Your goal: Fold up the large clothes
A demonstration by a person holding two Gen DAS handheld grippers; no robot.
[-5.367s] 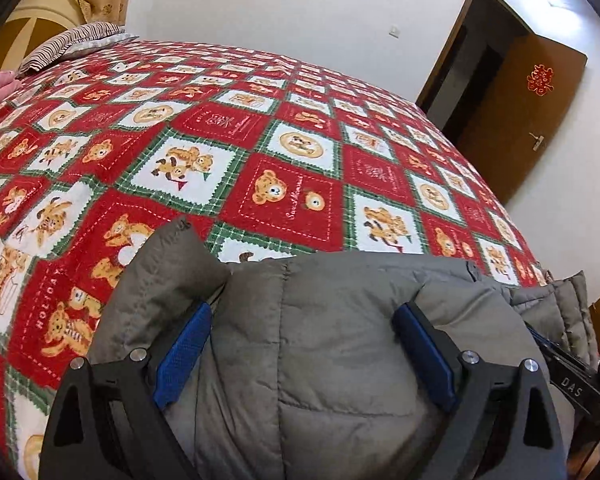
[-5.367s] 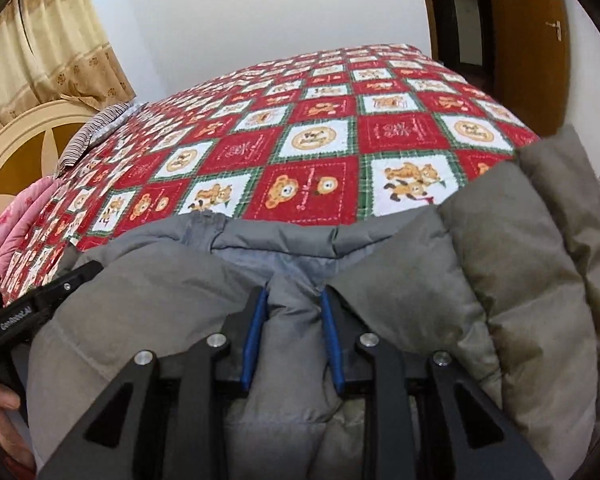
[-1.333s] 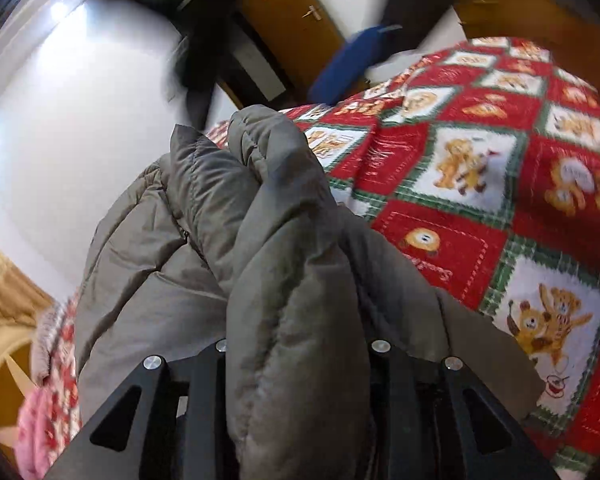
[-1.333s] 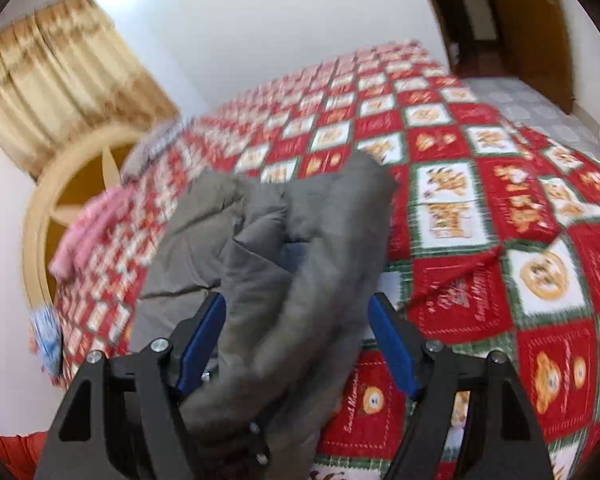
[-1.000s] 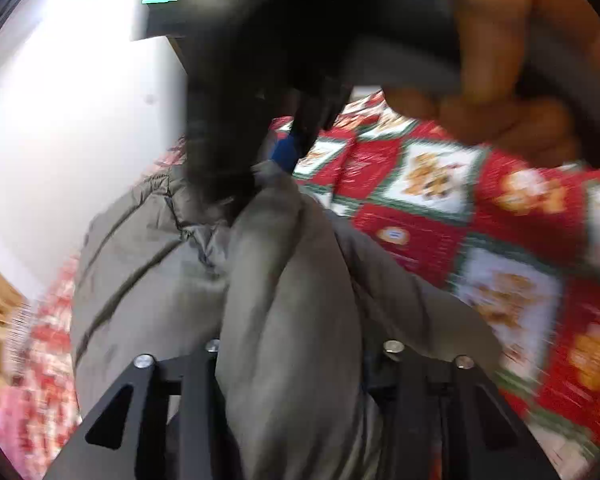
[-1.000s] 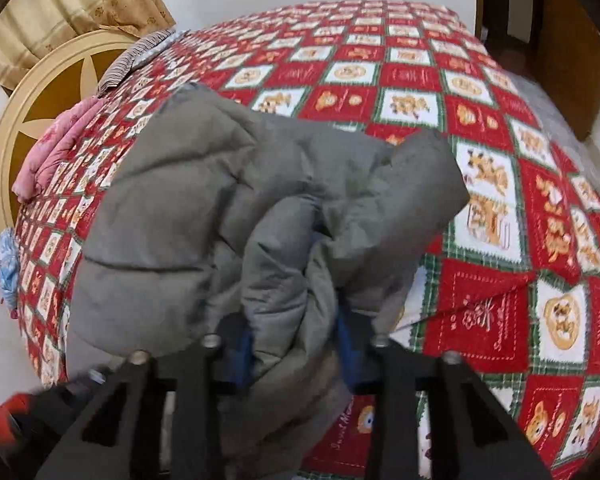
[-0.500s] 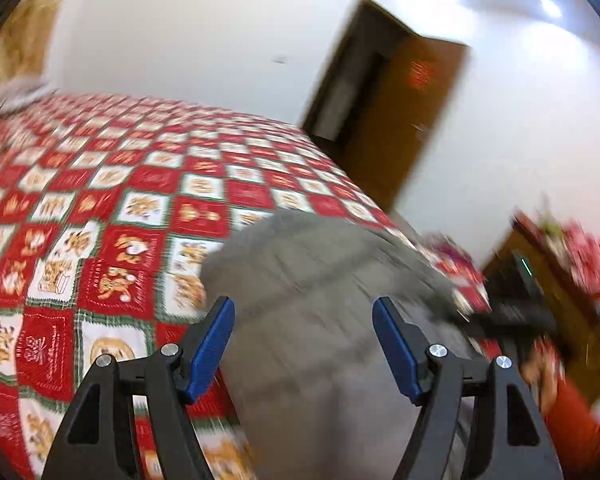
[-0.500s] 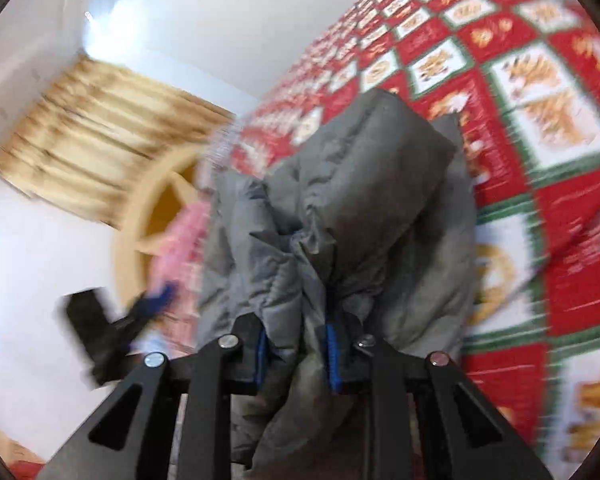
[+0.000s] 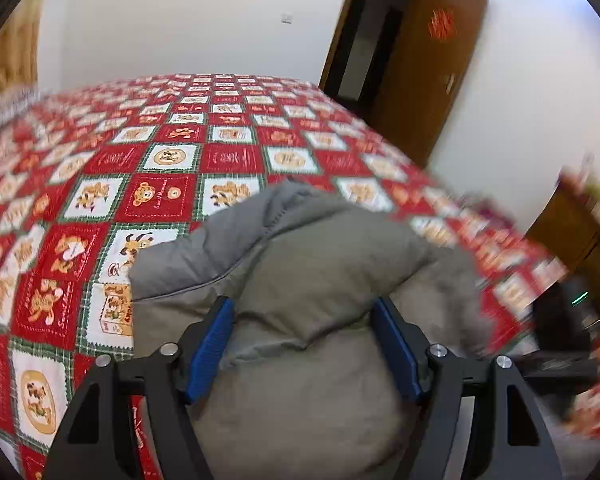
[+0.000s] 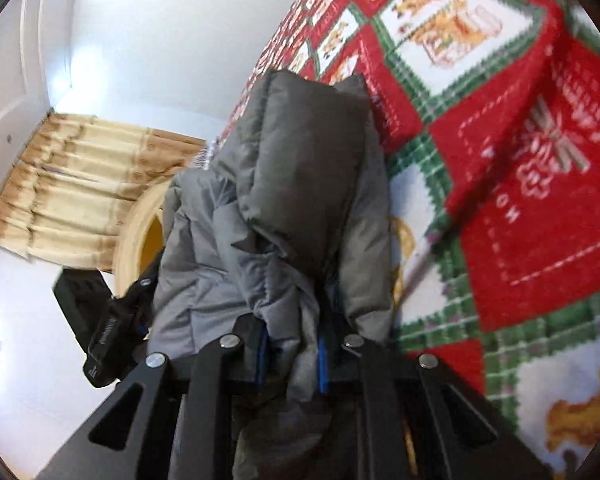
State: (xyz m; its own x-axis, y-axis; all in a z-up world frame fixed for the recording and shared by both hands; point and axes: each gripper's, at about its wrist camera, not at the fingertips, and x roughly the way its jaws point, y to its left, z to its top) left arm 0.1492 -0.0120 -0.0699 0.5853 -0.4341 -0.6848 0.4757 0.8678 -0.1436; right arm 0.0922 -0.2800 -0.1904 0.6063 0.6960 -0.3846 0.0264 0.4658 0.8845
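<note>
A grey puffy jacket lies bunched on the bed near its front edge. My left gripper stands open just above it. Its blue pads sit wide apart either side of a thick bulge of the jacket. In the right wrist view the jacket stretches away from my right gripper. Those jaws are closing, and a narrow fold of the jacket is pinched between the blue pads. The right gripper is rolled to one side. The left gripper's black body shows beside the jacket.
A red, white and green bear-print quilt covers the whole bed. A brown door stands open beyond the far corner. A beige curtain and a round headboard are at the other end. Blurred furniture stands at the right.
My left gripper has let go of the jacket, opened wide and swung round to face across the bed. My right gripper has closed on a jacket fold, rolled sideways and sunk.
</note>
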